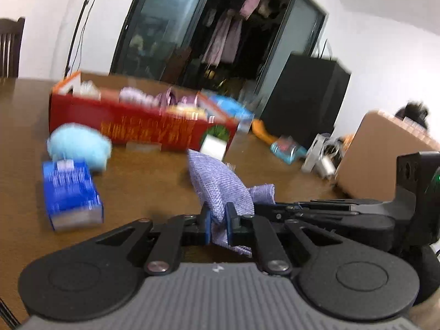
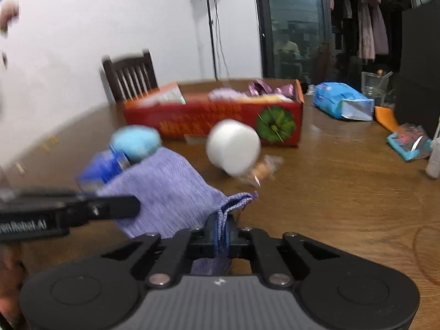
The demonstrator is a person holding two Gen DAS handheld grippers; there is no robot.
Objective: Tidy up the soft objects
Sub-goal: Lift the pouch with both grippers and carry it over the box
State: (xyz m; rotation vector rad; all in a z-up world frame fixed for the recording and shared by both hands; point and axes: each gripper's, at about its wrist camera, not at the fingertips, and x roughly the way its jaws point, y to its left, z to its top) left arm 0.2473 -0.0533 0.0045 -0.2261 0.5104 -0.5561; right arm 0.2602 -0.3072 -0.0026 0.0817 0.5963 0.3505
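Currently: purple cloth [image 1: 220, 184] pinched by both claws, lifted above the worktop [image 1: 143, 181].
Left claw [image 1: 218, 224] is clenched on one bunched edge; right claw [image 2: 221, 233] is clenched on another, with cloth seen squeezed between the pads in both wrist views. Both frames are motion-blurred, so exact slack cannot be told. Tension should be kept even across both grips so neither edge is pulled free. Likely target is judged to be the red box [image 2: 220, 121] at the back, already holding soft items. The white roll [image 2: 233, 145], blue pompom [image 2: 136, 141] and blue pack [image 1: 70, 192] sit between cloth and box; they should be cleared from above, not dragged through.
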